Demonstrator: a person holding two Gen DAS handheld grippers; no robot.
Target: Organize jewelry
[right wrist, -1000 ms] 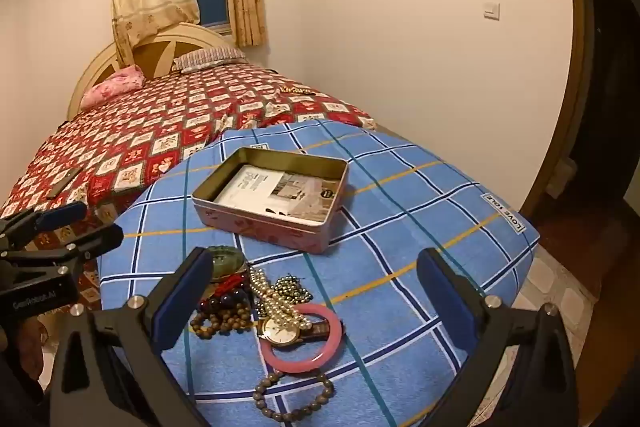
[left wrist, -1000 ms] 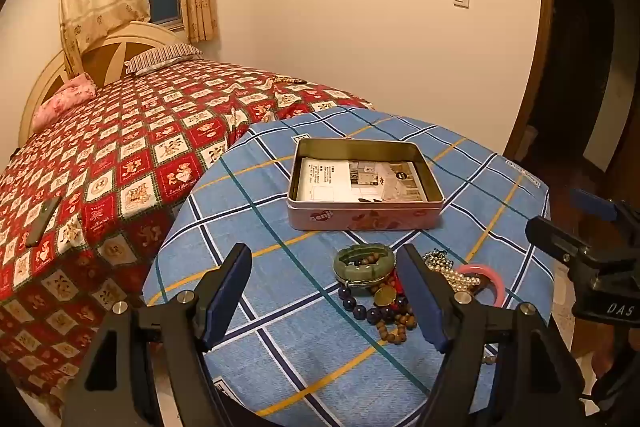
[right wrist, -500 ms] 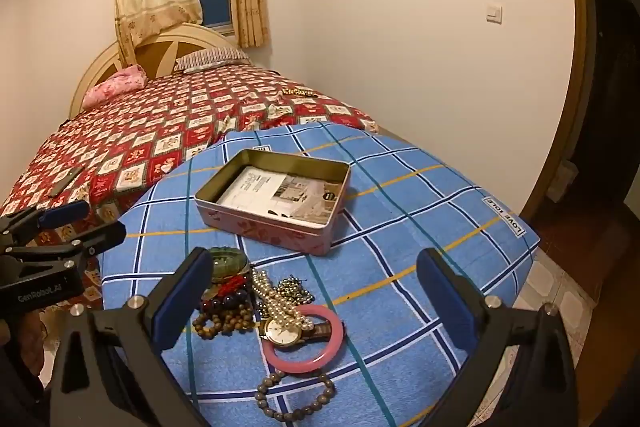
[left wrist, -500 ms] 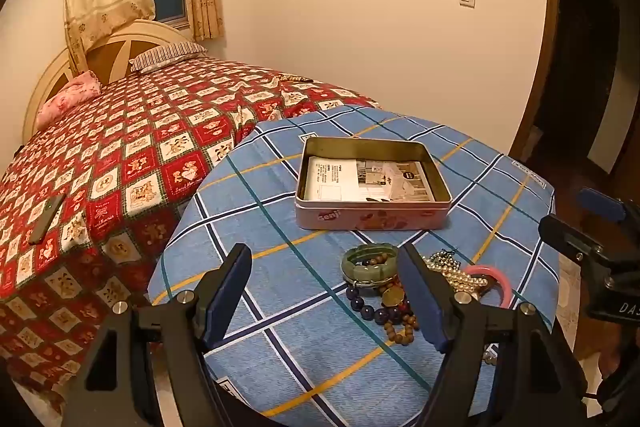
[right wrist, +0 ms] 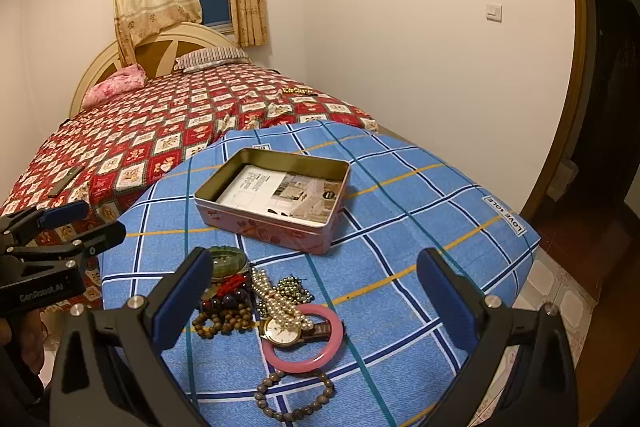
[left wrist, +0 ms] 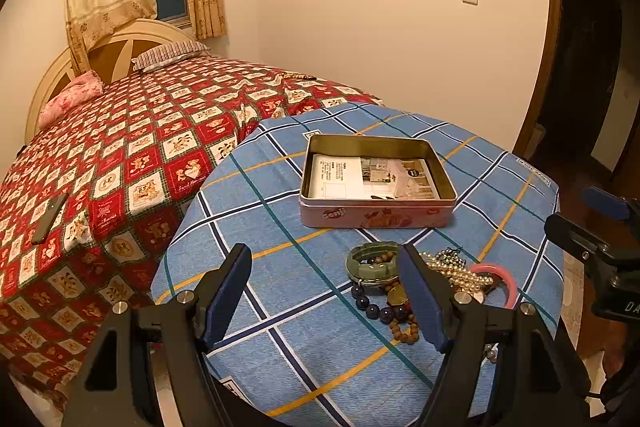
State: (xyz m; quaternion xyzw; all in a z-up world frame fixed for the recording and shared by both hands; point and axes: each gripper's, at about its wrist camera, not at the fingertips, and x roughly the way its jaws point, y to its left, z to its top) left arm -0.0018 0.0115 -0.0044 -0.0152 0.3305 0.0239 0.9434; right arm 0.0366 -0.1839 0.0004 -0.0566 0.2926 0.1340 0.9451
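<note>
A bench [right wrist: 400,187] under blue checked cloth carries an open pink tin [right wrist: 276,203] straight ahead of both tools. The left tool [left wrist: 324,291] and right tool [right wrist: 316,287] are spread apart, holding nothing. The jewelry pile [right wrist: 260,303] lies just below them, nearer than the tin. Its bead strands look limp and tangle-prone; the rigid pink bangle [right wrist: 304,339] offers the surest hold at its rim. The cloth tag reads "LOVE SOLE".

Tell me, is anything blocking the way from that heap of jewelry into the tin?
Nothing visible does. Bare blue cloth lies between the jewelry pile and the open tin, which has no lid on. Only a printed leaflet lies flat inside.
</note>
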